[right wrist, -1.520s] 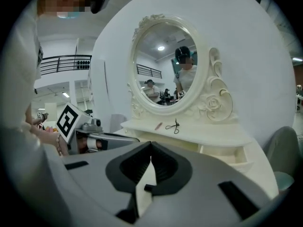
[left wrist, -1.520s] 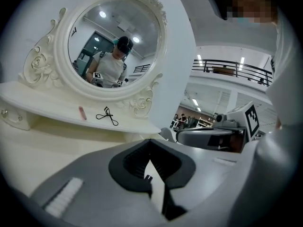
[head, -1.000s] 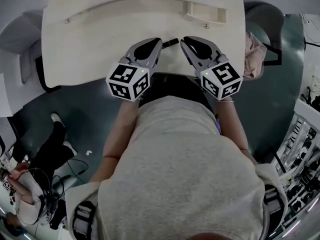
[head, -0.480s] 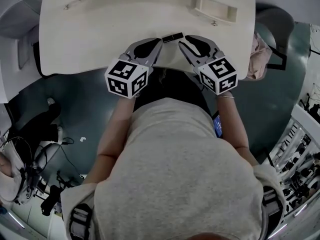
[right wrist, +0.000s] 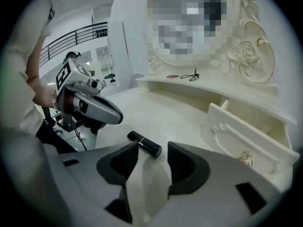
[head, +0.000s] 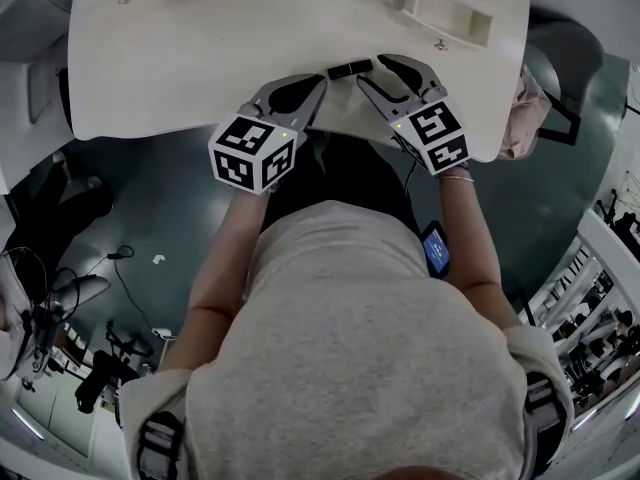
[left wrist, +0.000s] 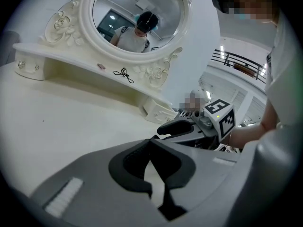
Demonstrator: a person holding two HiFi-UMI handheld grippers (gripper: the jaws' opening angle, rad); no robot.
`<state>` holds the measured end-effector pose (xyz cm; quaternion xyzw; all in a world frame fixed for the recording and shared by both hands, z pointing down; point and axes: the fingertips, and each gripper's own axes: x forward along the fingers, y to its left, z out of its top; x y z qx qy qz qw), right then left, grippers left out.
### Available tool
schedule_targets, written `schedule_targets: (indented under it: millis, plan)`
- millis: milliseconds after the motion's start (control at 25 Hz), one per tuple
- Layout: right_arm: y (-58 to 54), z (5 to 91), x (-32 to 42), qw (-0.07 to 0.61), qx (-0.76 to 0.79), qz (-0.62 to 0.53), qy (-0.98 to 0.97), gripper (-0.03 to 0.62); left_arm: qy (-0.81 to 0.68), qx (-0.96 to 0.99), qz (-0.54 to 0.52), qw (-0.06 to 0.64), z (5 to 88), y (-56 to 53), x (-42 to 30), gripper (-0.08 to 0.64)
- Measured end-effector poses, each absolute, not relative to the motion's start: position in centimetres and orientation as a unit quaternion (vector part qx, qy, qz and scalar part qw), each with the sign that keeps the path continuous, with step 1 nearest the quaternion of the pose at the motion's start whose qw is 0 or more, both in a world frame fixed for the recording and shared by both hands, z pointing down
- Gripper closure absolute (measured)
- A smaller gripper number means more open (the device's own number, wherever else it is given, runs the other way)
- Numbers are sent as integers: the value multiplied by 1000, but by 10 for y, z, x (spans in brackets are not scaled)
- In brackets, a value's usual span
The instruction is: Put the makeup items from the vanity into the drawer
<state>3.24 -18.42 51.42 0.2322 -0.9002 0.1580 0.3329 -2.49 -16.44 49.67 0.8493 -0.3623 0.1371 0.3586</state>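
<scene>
A black lipstick tube [head: 349,69] lies flat on the cream vanity top [head: 200,58], near its front edge. My right gripper [head: 371,69] is just right of it. Its jaws are opening, and in the right gripper view the tube [right wrist: 144,143] rests on the top just ahead of the spread tips [right wrist: 152,146], touched by neither pad. My left gripper [head: 320,80] is left of the tube, its tips [left wrist: 151,140] closed together on nothing. The small drawer [right wrist: 246,141] with a gold knob stands pulled out at the right under the mirror shelf.
An ornate oval mirror [left wrist: 137,13] rises behind the shelf. On the shelf lie a small black clip [right wrist: 191,74] and a thin red stick [right wrist: 173,76]. A pink cloth [head: 520,108] hangs beside the vanity's right end. The vanity's front edge runs just under both grippers.
The right gripper's jaws have spread apart, and the black tube now lies free on the vanity top. Both grippers have moved slightly farther over the vanity.
</scene>
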Motion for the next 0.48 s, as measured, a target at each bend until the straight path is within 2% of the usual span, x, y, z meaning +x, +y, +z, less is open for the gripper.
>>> schedule_targets:
  millis: [480]
  plan:
    - [-179, 537, 20, 376, 145, 100, -909, 422, -371, 838, 133, 378, 514, -174, -21, 551]
